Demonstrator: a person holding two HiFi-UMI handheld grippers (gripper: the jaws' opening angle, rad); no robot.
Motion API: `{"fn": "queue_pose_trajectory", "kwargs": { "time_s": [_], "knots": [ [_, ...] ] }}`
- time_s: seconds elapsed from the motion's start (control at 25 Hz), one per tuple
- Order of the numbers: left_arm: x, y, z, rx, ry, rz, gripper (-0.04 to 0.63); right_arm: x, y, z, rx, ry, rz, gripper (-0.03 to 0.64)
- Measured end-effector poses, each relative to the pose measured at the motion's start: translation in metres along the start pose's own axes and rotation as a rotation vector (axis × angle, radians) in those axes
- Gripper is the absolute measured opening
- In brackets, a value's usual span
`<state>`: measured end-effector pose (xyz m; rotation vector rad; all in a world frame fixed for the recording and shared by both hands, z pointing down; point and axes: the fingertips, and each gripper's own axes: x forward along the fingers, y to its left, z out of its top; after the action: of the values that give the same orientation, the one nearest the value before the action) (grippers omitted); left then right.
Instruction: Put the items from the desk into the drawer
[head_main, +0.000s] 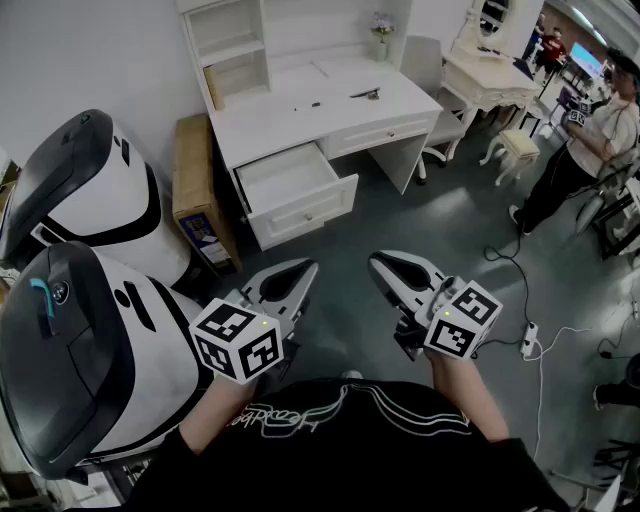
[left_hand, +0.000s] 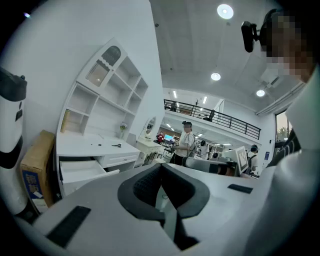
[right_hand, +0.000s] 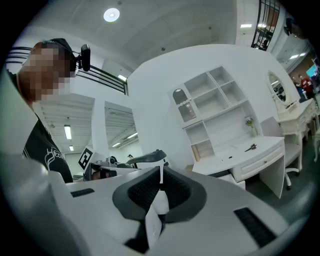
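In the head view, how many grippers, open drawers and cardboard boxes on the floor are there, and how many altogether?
grippers: 2, the left gripper and the right gripper
open drawer: 1
cardboard box on the floor: 1
total: 4

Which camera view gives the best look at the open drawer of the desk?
The head view: it looks down into the drawer, showing its inside and front. The left gripper view shows the drawer small and side-on at left. The right gripper view shows only a sliver of the drawer under the desk top.
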<state>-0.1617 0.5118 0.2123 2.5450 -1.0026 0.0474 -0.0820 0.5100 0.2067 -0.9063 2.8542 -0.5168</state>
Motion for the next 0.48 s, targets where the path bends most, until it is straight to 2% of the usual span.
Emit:
{"fn": "queue_pose_trajectory", "kwargs": {
  "time_s": [0.24, 0.48],
  "knots": [
    [0.005, -0.004, 0.001, 0.003, -0.004, 0.003, 0.021, -0.004, -0.002, 0.003, -0.022, 0.005, 0.001, 0.052],
    [0.025, -0.008, -0.003, -0.006, 0.002, 0.006, 0.021, -0.015, -0.024, -0.002, 0.014, 0.016, -0.02, 0.052]
  ]
}}
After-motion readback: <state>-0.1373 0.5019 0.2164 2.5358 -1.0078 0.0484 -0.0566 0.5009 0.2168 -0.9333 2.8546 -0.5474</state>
